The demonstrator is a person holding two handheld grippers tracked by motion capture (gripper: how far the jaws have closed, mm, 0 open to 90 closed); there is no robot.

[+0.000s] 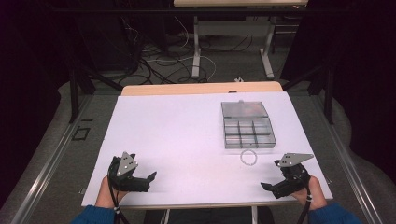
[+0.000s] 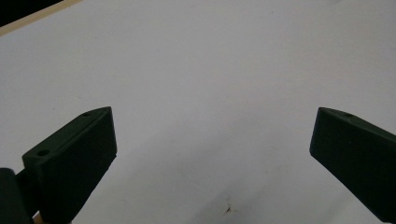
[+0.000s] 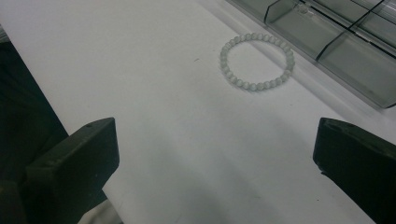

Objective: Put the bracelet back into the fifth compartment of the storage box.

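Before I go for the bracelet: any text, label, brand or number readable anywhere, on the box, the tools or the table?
None: no readable text.
Clear compartment box: no label or print.
Bead bracelet: plain beads.
Left tool and right tool: unmarked black jaws.
White table: no markings.

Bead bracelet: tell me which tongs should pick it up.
Right. The right tongs sit open nearest the bead bracelet, which lies ahead in the right gripper view; the left tongs are across the table.
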